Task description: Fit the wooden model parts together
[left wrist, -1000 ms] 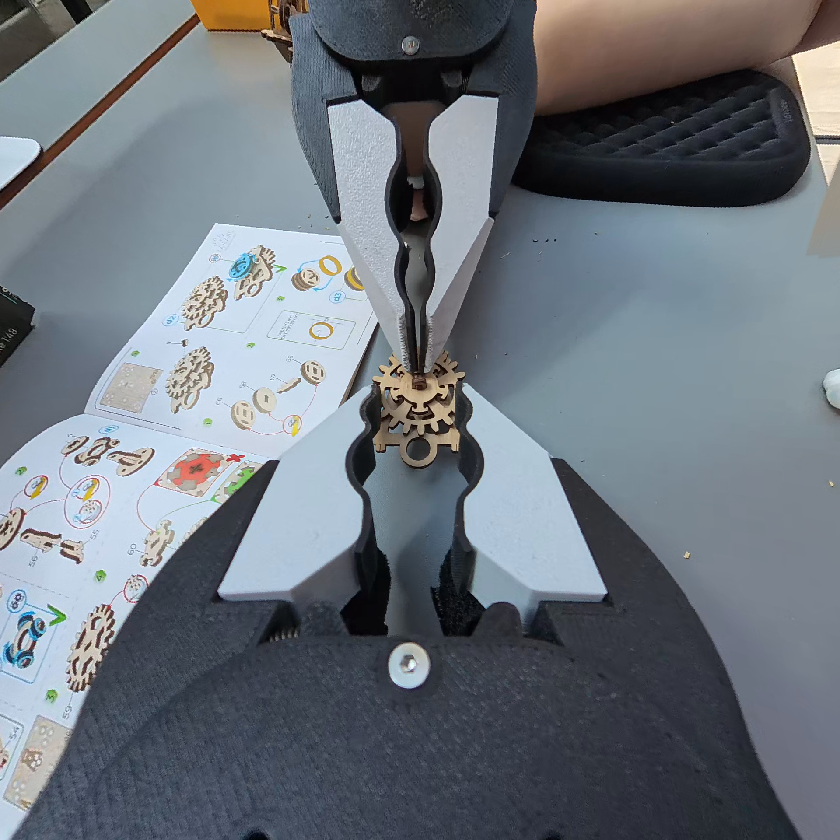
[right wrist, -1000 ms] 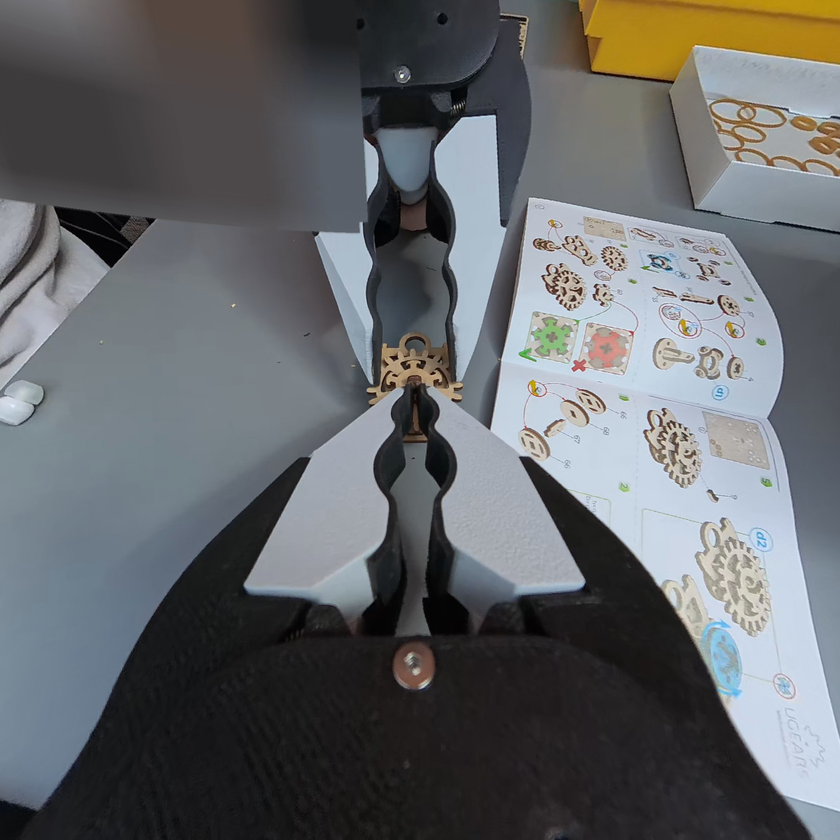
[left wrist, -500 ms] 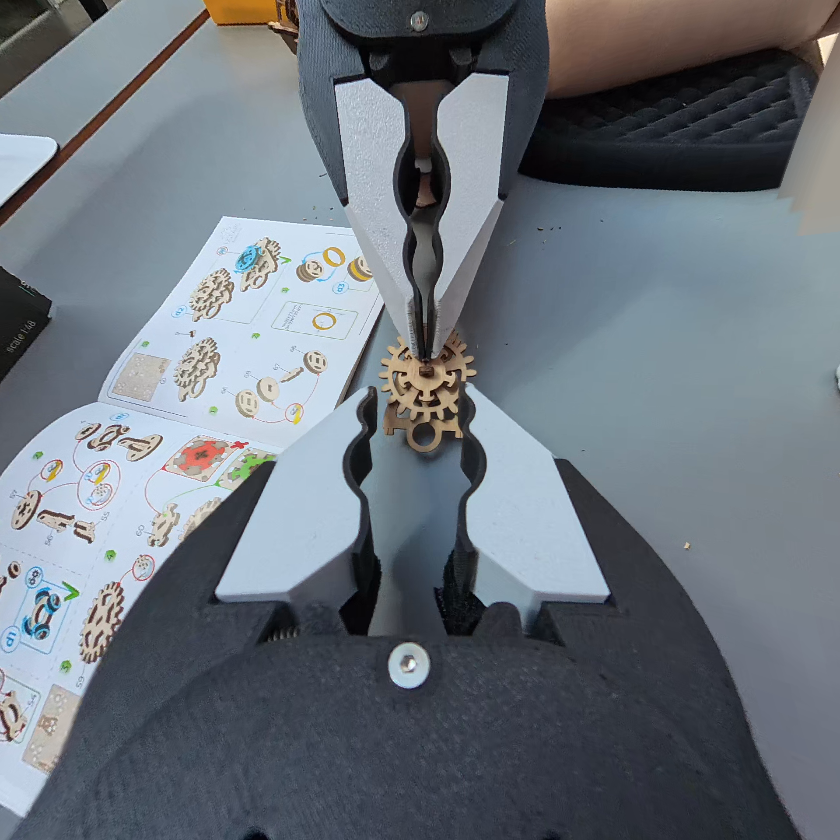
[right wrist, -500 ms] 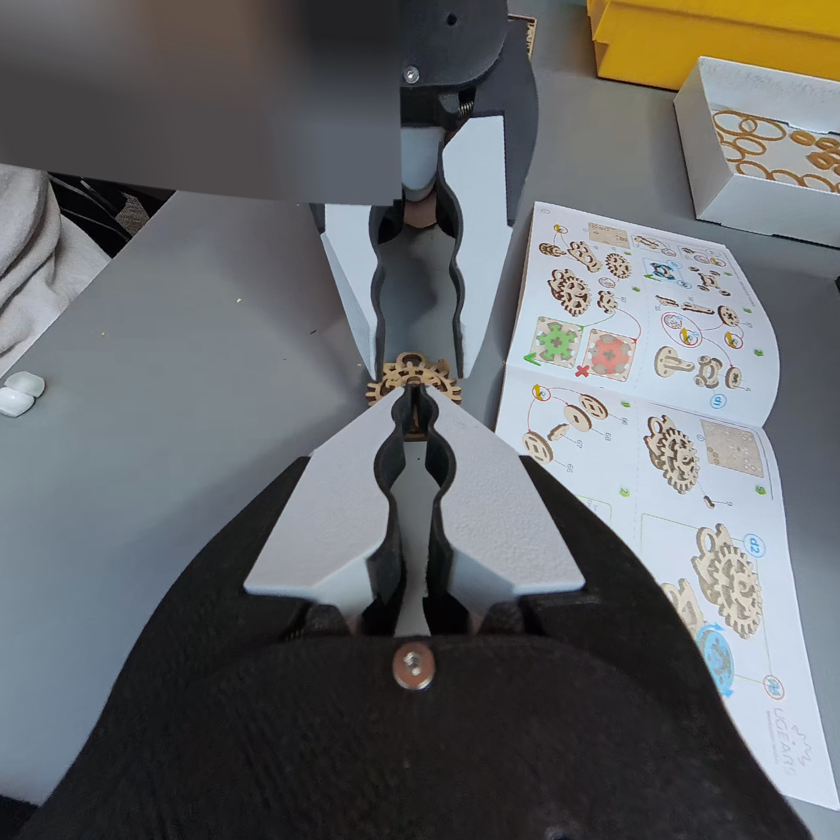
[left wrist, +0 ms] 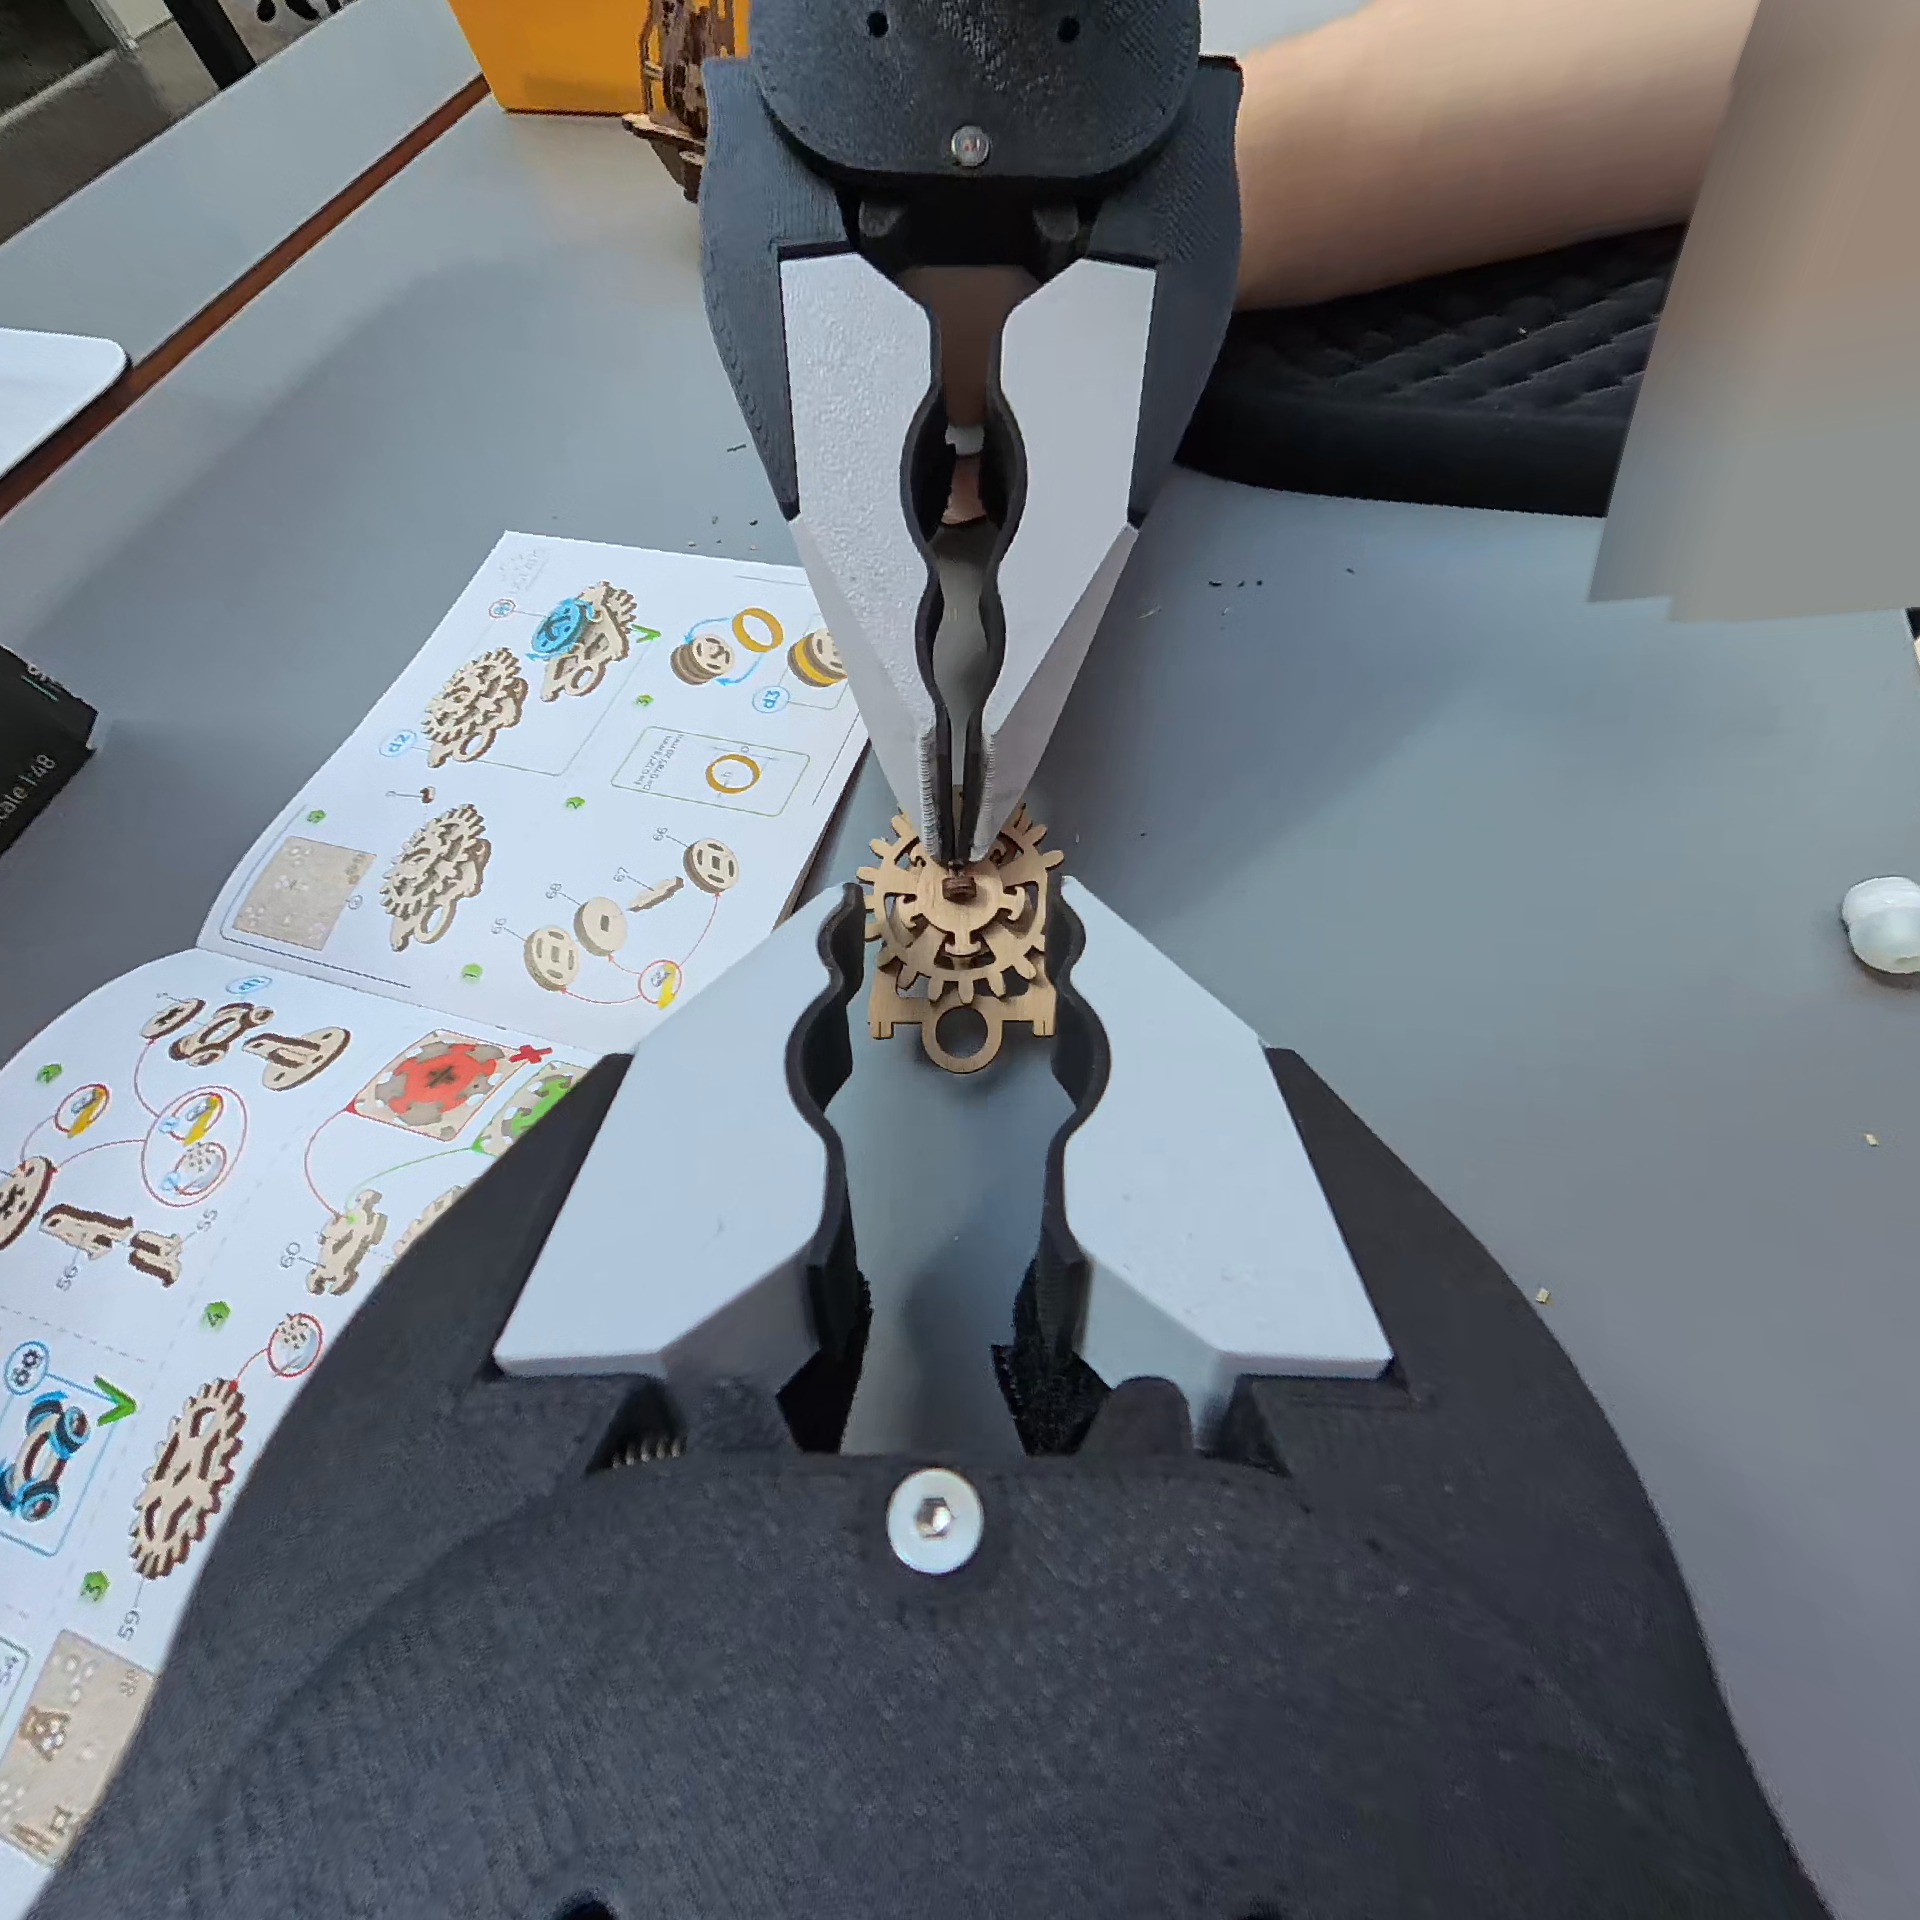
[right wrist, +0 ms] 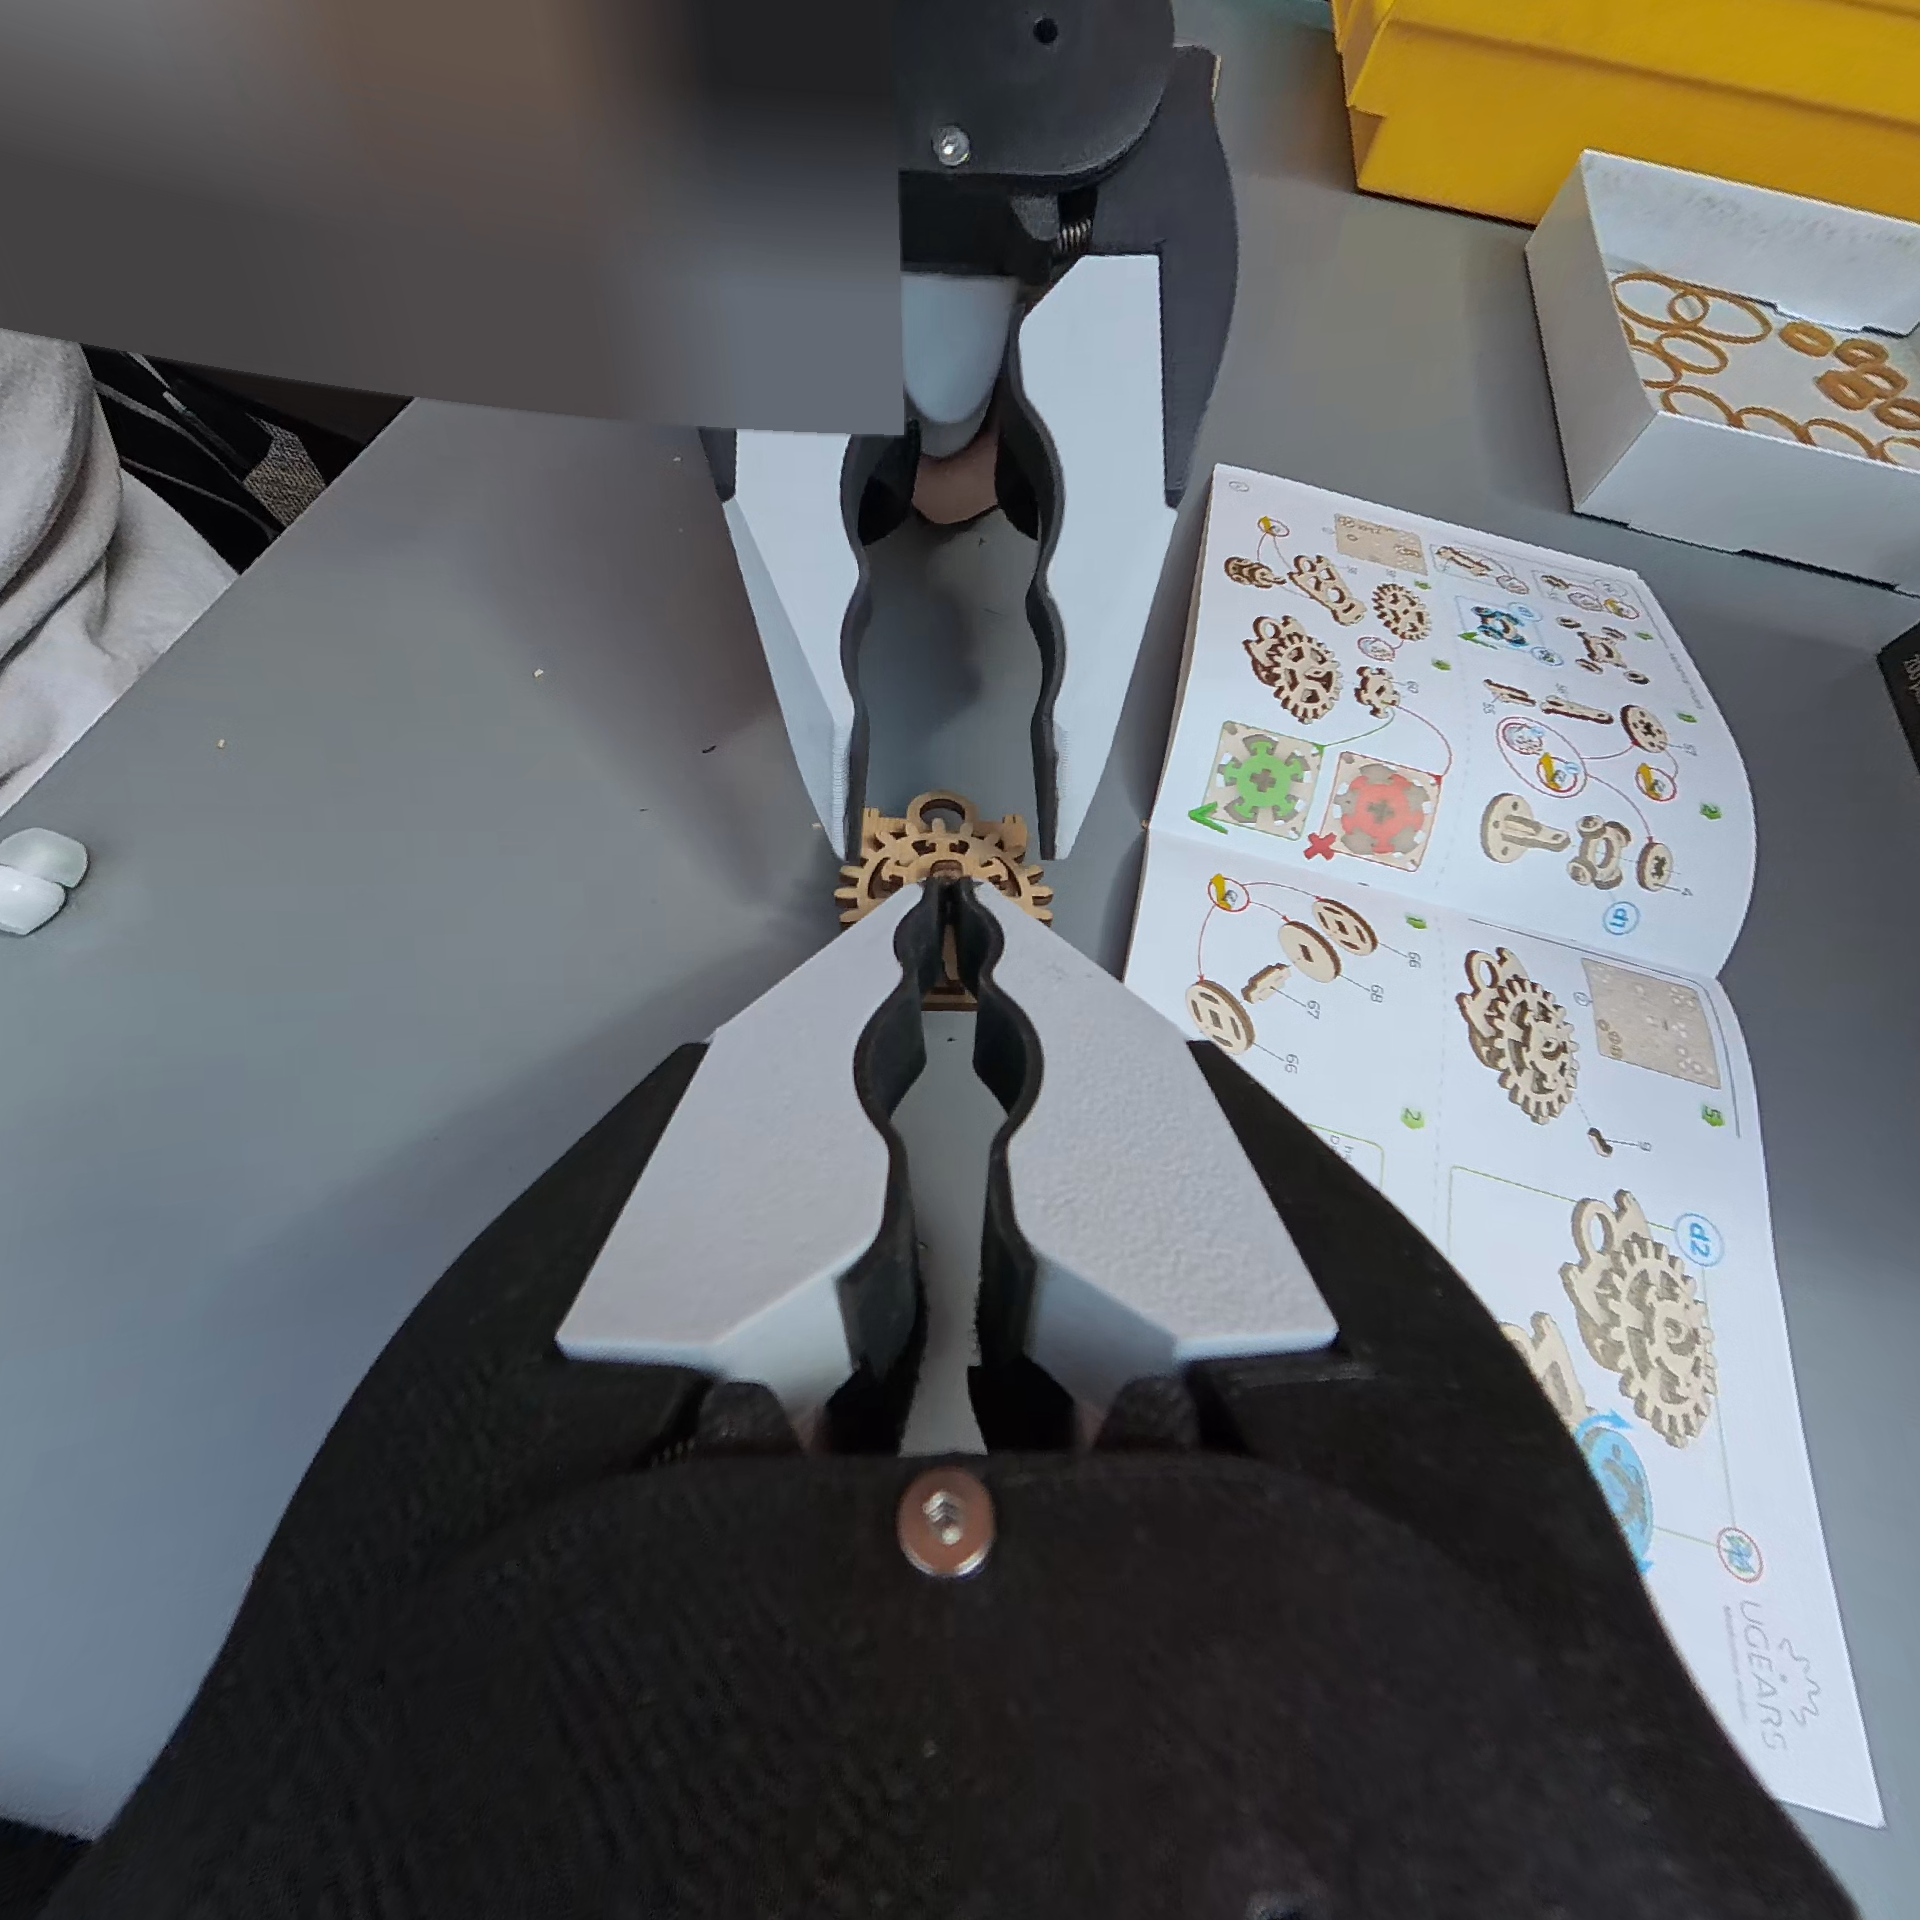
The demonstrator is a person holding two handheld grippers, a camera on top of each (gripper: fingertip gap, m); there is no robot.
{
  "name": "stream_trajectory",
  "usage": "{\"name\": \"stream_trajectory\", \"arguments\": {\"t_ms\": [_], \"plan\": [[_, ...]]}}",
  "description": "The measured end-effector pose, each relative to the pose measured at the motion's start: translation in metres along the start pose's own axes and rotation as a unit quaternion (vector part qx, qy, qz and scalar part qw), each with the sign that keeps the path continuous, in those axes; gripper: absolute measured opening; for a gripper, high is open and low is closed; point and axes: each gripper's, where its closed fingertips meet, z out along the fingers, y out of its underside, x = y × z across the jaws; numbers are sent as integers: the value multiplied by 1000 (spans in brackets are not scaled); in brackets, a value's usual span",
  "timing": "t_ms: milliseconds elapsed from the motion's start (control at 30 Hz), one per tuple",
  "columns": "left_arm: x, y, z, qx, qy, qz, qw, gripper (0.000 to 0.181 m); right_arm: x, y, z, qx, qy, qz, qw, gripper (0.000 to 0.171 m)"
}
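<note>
Right now my left hand-held gripper (left wrist: pixel 961 940) clamps the gear stack (left wrist: pixel 961 935) by its outer edges, holding it above the table (left wrist: pixel 1455 935). Facing it, my right hand-held gripper (left wrist: pixel 954 836) is pinched almost closed at the small dark peg (left wrist: pixel 958 885) in the hub; whether it truly grips it, I cannot tell. I judge this thin plywood light, stiff and brittle, so I'd press gently on the rims, never the teeth.
</note>
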Motion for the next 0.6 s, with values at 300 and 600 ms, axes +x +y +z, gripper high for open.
{"name": "stream_trajectory", "arguments": {"t_ms": [300,600], "plan": [[1,2,5,-13,6,-11,1000,23,1,0,0,-1,5,3,1000,1],[2,1,5,-14,10,-30,999,23,0,1,-1,-8,14,1,1000,0]]}}
